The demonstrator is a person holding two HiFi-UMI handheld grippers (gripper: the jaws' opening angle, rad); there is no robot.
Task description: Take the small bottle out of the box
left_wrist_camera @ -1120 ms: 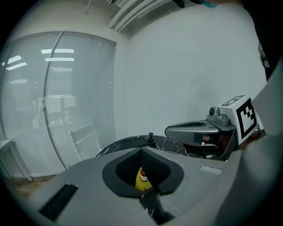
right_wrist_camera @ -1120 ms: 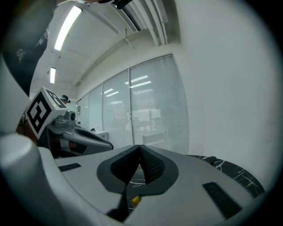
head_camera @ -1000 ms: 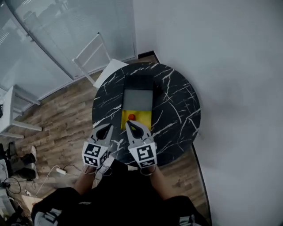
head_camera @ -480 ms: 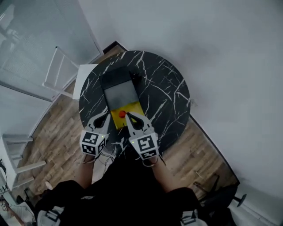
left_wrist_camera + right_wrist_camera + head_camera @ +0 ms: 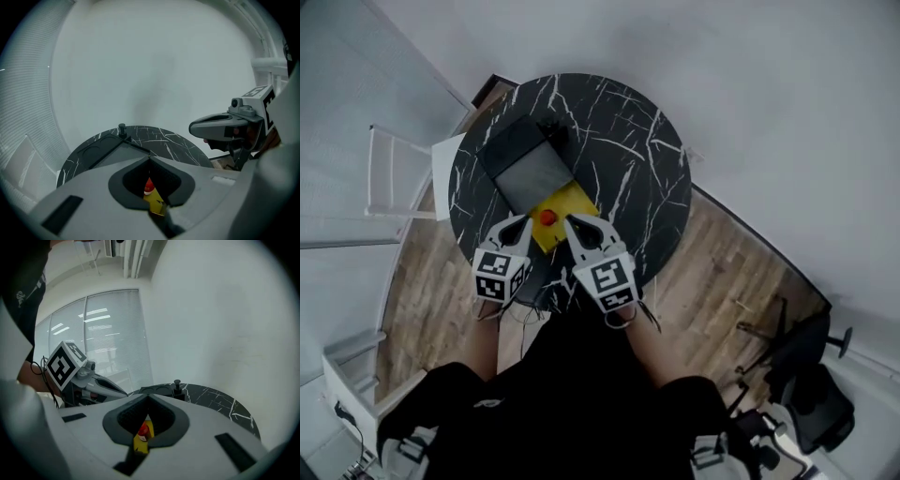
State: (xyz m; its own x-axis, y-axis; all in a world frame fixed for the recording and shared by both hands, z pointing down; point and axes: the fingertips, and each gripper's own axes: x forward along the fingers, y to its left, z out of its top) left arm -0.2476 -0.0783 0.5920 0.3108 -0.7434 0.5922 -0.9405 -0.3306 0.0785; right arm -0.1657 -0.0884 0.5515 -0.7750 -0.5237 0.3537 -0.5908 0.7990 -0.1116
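Shut, empty, hovering at near edge of yellow open box (image 5: 572,200): left tool (image 5: 522,223), right tool (image 5: 570,222). Inside box, on black marbled round surface (image 5: 628,141): small red-capped bottle (image 5: 547,217). Risk: advancing with jaws unparted, knocking bottle over or shoving box.

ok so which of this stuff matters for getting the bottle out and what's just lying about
For the job: small bottle, yellow box, left gripper, right gripper.
Just lying about: white chair, office chair.
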